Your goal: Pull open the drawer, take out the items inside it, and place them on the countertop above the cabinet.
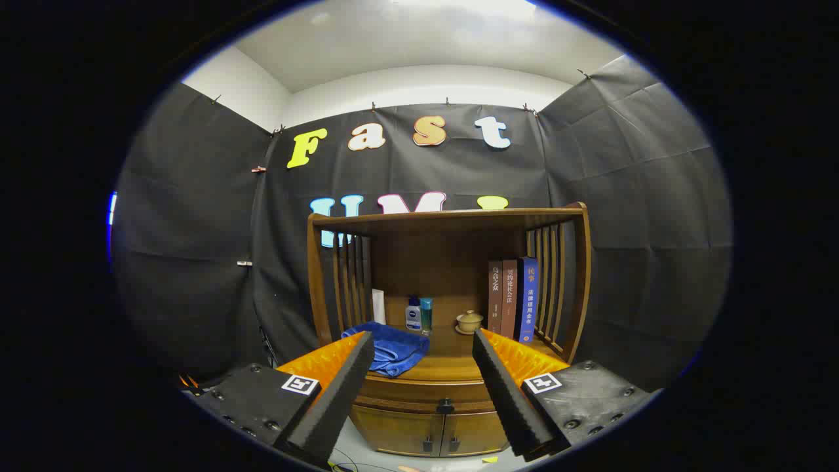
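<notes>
Dark wood all through — the cabinet [449, 308] stands against the booth wall with the drawer [426, 395] as a shallow band just under its countertop [452, 364], and that drawer is shut. At the middle of the drawer front sits a small dark knob [446, 406], the only place to take hold. Below the drawer, two small doors [432, 431] each carry a dark pull of their own, close under the knob, so aim matters.

The gripper [423, 341] hangs in front of the cabinet, well apart from the drawer, its fingers spread wide and holding nothing.

On the countertop above the drawer lie a folded blue towel [393, 347], a white bottle [413, 314] with a teal one [427, 314] beside it, a small lidded cup [469, 321] and three upright books [514, 298].

The drawer front looks stiff and solid; my judgement is it will slide with some drag rather than spring open. The knob is small, rounded and probably slick, so the fingers should close squarely on it from either side and pull straight out — a skewed pull could slip off it. What lies inside cannot be seen yet, so its weight and fragility are unknown.
</notes>
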The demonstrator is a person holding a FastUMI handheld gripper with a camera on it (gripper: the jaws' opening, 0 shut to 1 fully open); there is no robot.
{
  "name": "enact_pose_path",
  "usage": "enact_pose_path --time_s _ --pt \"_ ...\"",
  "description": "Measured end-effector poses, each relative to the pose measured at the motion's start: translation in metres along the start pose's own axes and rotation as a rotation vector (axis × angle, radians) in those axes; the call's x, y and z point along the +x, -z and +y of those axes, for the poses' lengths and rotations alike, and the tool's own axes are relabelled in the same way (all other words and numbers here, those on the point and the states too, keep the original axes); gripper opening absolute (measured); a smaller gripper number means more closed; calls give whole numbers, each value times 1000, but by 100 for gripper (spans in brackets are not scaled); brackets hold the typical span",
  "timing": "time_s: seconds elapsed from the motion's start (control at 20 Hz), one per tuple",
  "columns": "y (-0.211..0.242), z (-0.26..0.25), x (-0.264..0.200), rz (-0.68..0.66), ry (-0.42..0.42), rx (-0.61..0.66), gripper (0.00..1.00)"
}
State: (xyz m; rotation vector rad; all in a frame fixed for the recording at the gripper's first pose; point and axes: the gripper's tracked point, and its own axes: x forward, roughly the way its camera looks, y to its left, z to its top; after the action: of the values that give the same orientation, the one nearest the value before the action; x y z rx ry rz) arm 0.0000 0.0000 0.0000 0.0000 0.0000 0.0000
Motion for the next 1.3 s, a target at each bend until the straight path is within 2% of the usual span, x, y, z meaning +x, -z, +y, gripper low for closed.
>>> enact_pose_path --time_s 1.3 --pt "14 -3 12 18 -14 17 98"
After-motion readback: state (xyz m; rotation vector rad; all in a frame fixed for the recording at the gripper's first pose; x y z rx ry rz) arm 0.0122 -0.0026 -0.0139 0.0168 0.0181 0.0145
